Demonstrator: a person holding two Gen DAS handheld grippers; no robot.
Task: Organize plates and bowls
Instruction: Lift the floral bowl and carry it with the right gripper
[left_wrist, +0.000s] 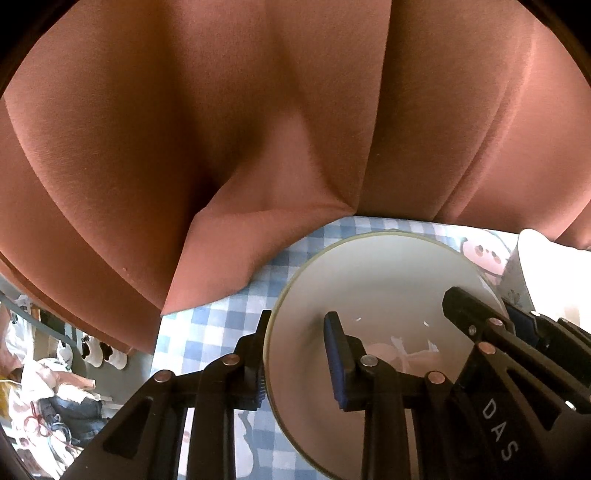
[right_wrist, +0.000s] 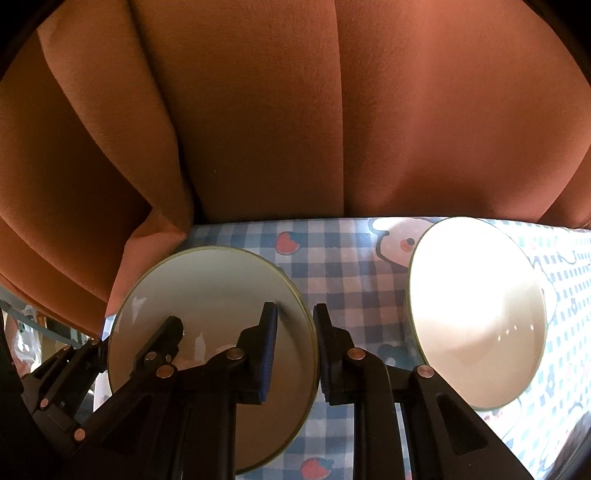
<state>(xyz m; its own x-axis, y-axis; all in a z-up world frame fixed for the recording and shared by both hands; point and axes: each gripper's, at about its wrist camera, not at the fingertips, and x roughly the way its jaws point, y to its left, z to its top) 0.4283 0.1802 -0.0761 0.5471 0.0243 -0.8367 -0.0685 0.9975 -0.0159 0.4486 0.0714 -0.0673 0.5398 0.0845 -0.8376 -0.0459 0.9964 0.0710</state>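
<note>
A white plate (left_wrist: 373, 280) with a thin green rim lies on the blue checked tablecloth (left_wrist: 207, 325). My left gripper (left_wrist: 295, 354) straddles its left rim, one finger outside and one inside, with a wide gap. The same plate (right_wrist: 218, 291) shows in the right wrist view, where my right gripper (right_wrist: 295, 347) straddles its right rim, the jaws narrowly apart around the edge. A second white plate (right_wrist: 476, 321), brightly lit, lies to the right. It shows as a white edge (left_wrist: 546, 273) in the left wrist view.
An orange-brown curtain (right_wrist: 295, 110) hangs along the table's far edge and drapes onto the cloth at the left (left_wrist: 221, 266). Clothes and shoes (left_wrist: 55, 387) lie on the floor beyond the table's left edge.
</note>
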